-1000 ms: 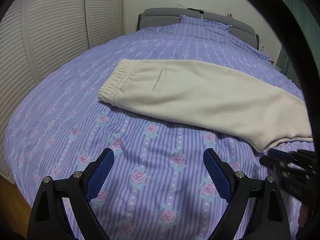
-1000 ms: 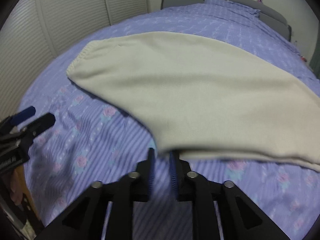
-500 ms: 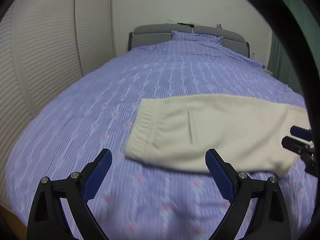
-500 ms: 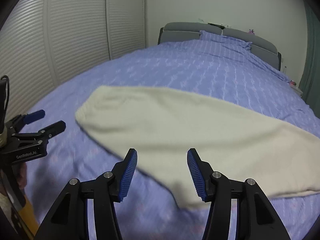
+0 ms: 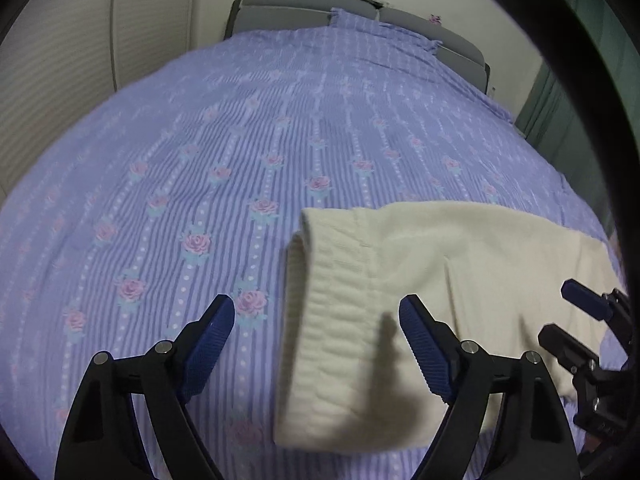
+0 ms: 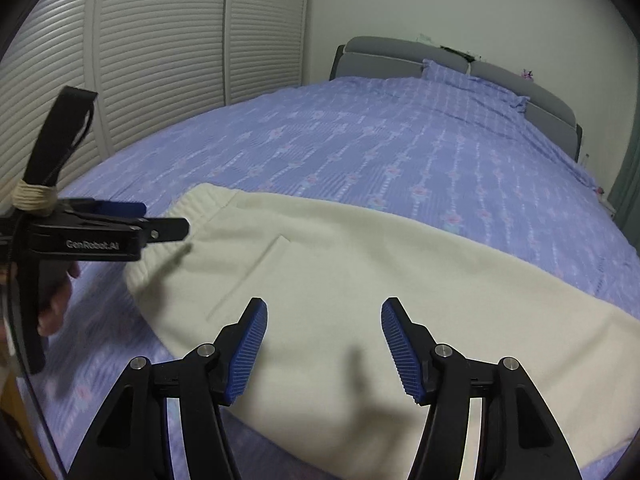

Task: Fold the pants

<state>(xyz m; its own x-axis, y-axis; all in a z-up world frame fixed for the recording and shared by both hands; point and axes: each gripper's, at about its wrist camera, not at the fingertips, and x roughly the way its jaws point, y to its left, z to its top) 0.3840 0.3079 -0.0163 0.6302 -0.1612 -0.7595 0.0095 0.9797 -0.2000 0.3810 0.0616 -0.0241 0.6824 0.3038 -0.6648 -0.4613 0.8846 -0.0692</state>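
Left wrist view: pants (image 5: 420, 280) lie flat on the bed (image 5: 240, 140) near its foot edge, waistband (image 5: 324, 312) end toward the left gripper (image 5: 316, 344). Its fingers (image 5: 208, 340) are spread wide, holding nothing, hovering just above the waistband. Risk: pinching only the top layer of the waistband, so the fold would drag skewed. Right wrist view: right gripper (image 6: 322, 350) is also wide open and empty, poised low over the mid-section of the pants (image 6: 360, 280), pointing up the bed (image 6: 400, 140). Risk: knit fabric bunches or slides on the cover if the grab is shallow.
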